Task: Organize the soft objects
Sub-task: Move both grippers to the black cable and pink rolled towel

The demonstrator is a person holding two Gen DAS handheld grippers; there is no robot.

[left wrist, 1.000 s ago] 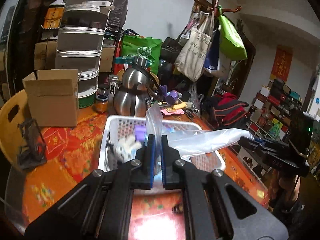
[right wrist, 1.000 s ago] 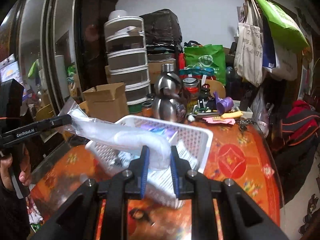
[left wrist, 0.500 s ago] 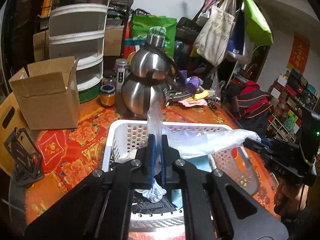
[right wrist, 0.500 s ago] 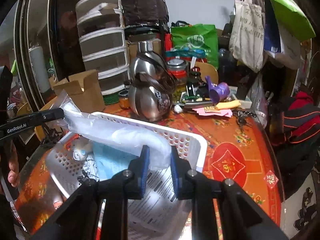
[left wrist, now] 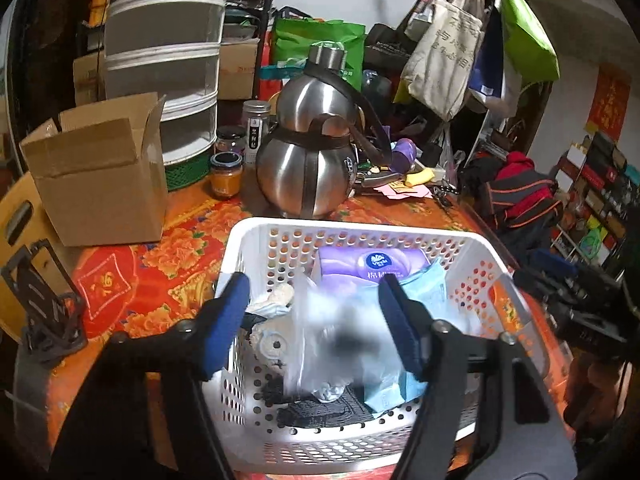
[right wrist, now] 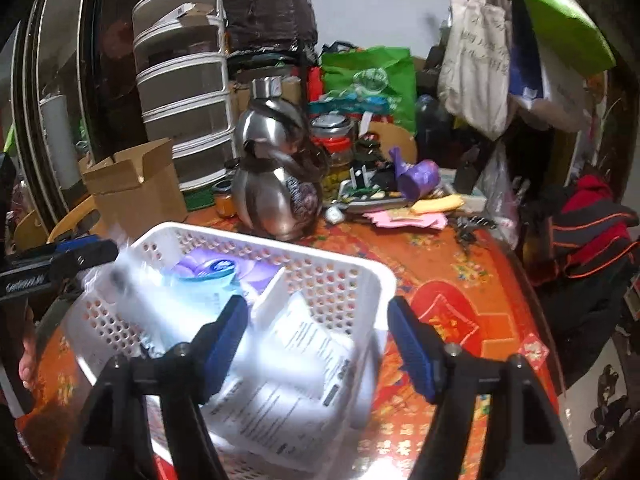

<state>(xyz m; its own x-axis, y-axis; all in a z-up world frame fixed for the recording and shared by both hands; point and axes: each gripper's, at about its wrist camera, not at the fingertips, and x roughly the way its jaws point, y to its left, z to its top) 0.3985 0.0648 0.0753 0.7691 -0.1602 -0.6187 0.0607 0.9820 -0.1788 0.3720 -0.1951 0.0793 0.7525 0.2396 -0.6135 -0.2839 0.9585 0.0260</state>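
— Both grippers, left (left wrist: 314, 322) and right (right wrist: 316, 336), are opening, jaws wide, gripping nothing.
— And my clear plastic bag (left wrist: 344, 340)?
— Just released; it's dropping blurred into the white perforated basket (left wrist: 256, 236), so that item's stowed.

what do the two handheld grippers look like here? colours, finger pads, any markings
Both match: matte black angular linkage arms with round silver pivot screws, each ending in two fingers faced with ribbed blue pads. Left gripper, right gripper. In the right wrist view, the left gripper's black body carries small white lettering, too blurred to read. No cables or sleeves visible.
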